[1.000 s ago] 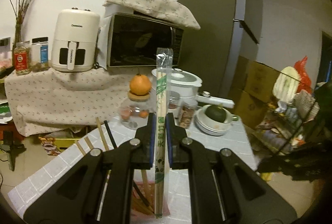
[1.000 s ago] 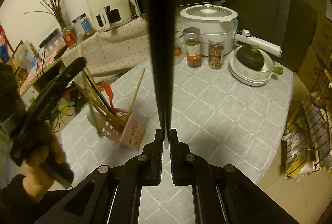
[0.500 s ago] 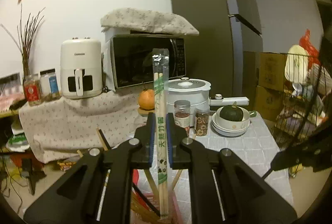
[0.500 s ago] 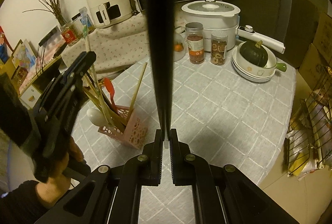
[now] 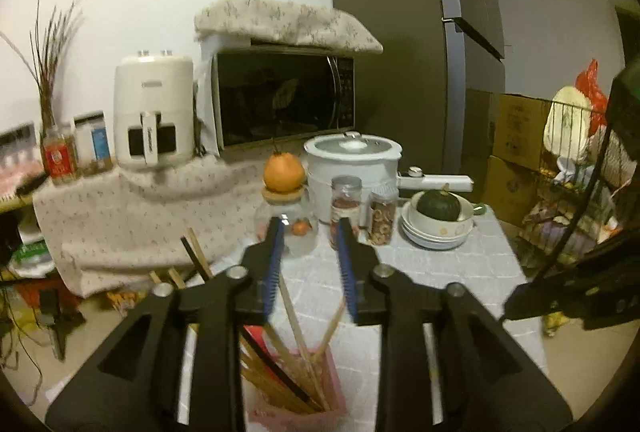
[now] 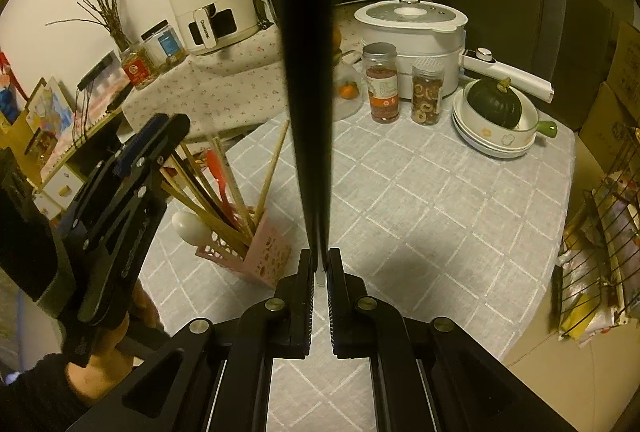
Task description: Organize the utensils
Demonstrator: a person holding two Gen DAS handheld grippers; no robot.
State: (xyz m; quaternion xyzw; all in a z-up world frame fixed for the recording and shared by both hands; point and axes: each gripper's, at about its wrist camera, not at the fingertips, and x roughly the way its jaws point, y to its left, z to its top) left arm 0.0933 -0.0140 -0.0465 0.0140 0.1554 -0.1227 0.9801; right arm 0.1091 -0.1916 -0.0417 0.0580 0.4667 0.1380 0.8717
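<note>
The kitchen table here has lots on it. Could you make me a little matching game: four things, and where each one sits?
Things:
1. orange
2. dark green squash
3. wooden chopsticks
4. black utensil

Places:
A. in the pink holder
B. clamped in the right gripper
C. on a glass jar's cork lid
D. in the stacked white bowls

Pairs: 1-C, 2-D, 3-A, 4-B

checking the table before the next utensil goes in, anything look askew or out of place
One thing: the orange fruit is balanced on the cork lid of the clear glass jar, beside the white electric cooker, where a nudge might roll it off. The chopsticks only lean loosely in the pink perforated holder.
</note>
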